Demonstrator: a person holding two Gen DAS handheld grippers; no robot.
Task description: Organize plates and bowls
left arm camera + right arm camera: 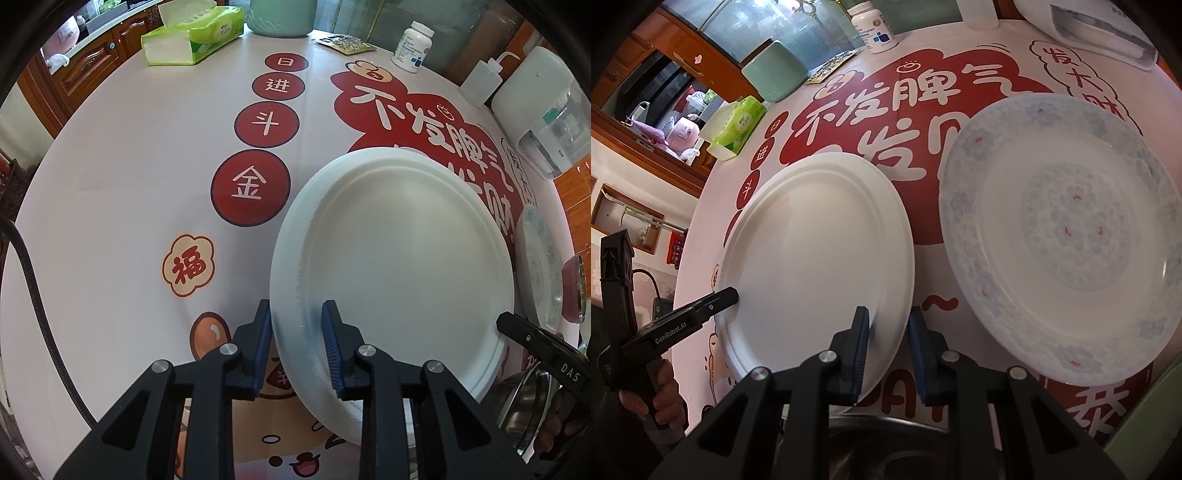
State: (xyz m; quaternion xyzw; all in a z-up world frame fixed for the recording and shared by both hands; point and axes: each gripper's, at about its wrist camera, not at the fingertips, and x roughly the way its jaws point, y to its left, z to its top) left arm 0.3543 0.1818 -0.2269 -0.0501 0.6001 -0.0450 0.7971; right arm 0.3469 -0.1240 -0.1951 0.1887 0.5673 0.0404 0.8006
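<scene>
While our left gripper [295, 350] and right gripper [888, 350] each pinch opposite rims of the plain white plate [820, 254], it sits tilted above the tabletop [129, 184], beside a blue-flowered plate [1067, 236].

- white plate [399, 266] sits mid-table; both grippers are at its near rim, left gripper [295, 350] on one side, right gripper [888, 350] on the other
- left of white plate: bare tablecloth [122, 177], wide free lane
- far-left of it: tissue pack [192, 37] and green container [282, 16], well apart
- beyond it: pill bottle [412, 46], squeeze bottle [478, 79], white appliance [543, 110] line the edge
- right of it: patterned plate [1067, 236] just beside, narrow gap
- near side: steel bowl [528, 402] close under the rim
</scene>
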